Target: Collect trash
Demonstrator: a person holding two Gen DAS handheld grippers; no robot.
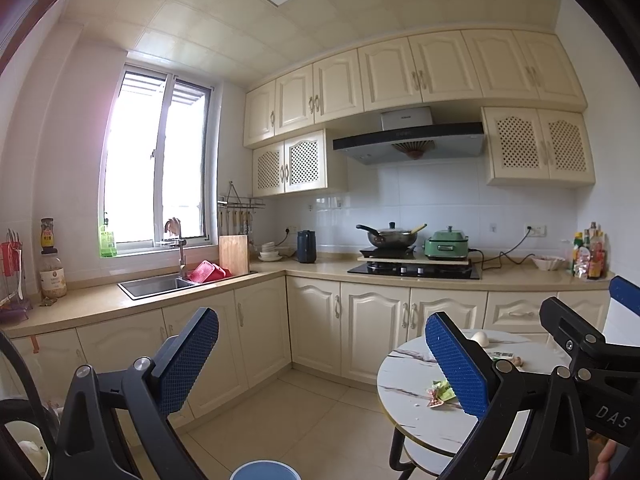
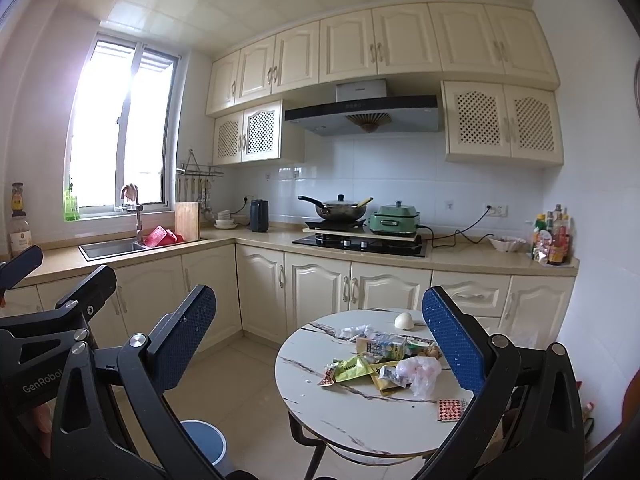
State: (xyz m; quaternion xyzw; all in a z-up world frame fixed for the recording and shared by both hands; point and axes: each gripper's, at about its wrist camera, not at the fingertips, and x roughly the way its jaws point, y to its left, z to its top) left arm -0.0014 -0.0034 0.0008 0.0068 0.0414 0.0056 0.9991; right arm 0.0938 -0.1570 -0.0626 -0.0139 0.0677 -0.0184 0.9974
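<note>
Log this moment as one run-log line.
phase: start | left gripper: open, empty | right gripper: open, empty | wrappers: on round table | bin: on floor left of table

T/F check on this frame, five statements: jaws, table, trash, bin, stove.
1. Both grippers, left and right, have their jaws open and empty. True.
2. The wrappers lie on the round table. True.
3. The blue bin stands on the table. False: it is on the floor, left of the table.
4. A wok sits on the stove. True.
5. The right gripper grips a plastic bag. False: the bag lies on the table, ungripped.
</note>
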